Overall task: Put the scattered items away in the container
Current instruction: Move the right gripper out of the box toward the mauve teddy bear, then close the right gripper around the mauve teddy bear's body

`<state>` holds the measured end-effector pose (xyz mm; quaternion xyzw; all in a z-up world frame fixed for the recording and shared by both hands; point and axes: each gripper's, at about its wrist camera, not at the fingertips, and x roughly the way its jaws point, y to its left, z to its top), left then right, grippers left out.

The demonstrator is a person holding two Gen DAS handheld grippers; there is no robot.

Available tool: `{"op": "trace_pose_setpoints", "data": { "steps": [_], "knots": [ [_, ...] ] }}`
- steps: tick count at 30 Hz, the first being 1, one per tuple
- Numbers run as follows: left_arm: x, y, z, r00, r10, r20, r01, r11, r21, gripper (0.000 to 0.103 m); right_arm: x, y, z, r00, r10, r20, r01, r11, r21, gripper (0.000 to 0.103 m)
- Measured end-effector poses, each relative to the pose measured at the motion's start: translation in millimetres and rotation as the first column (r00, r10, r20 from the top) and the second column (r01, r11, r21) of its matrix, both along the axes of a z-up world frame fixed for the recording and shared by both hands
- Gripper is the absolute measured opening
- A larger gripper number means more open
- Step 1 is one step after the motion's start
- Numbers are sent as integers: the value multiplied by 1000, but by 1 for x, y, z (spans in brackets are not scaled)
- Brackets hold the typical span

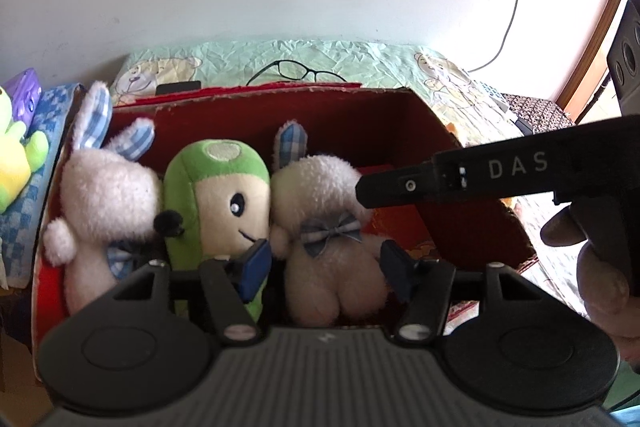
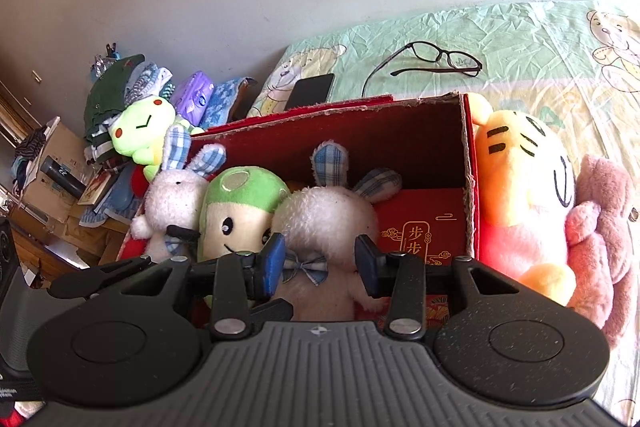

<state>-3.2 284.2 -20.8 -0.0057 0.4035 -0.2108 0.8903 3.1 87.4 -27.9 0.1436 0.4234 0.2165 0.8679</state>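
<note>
A red cardboard box [image 1: 360,123] [image 2: 380,131] sits on the bed with three plush toys inside. They are a white bunny [image 1: 108,195] at the left, a green-hooded doll [image 1: 216,187] [image 2: 240,207] in the middle, and a white bunny with a bow tie [image 1: 320,187] [image 2: 324,219]. My left gripper [image 1: 325,267] is open, its blue pads either side of the bow-tie bunny's body without pressing it. My right gripper [image 2: 320,261] is open around the same bunny. One of its fingers [image 1: 384,189] reaches in from the right, held by a hand [image 1: 592,259].
An orange tiger plush [image 2: 520,187] and a pink plush [image 2: 600,207] lie outside the box's right wall. A green frog plush [image 2: 140,123] sits at the left. Glasses [image 2: 440,59] and a dark phone [image 2: 312,91] lie on the bear-print sheet behind the box.
</note>
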Motion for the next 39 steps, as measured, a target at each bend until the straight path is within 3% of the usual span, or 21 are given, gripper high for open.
{"op": "trace_pose_setpoints", "data": {
  "steps": [11, 22, 30, 39],
  "knots": [
    [-22, -16, 21, 998, -27, 50, 32, 995, -91, 63, -34, -55, 13, 991, -126, 56, 117, 984, 138, 43],
    [-51, -108, 27, 968, -237, 78, 244, 963, -111, 63, -44, -148, 0, 967, -254, 17, 248, 955, 162, 43],
    [-48, -186, 4, 959, -284, 15, 284, 956, -74, 61, -41, -217, -44, 947, -294, -126, 308, 945, 112, 43],
    [-22, -238, -30, 982, -187, -5, 186, 976, 111, 61, -23, -239, -81, 954, -185, -237, 221, 966, 131, 44]
  ]
}}
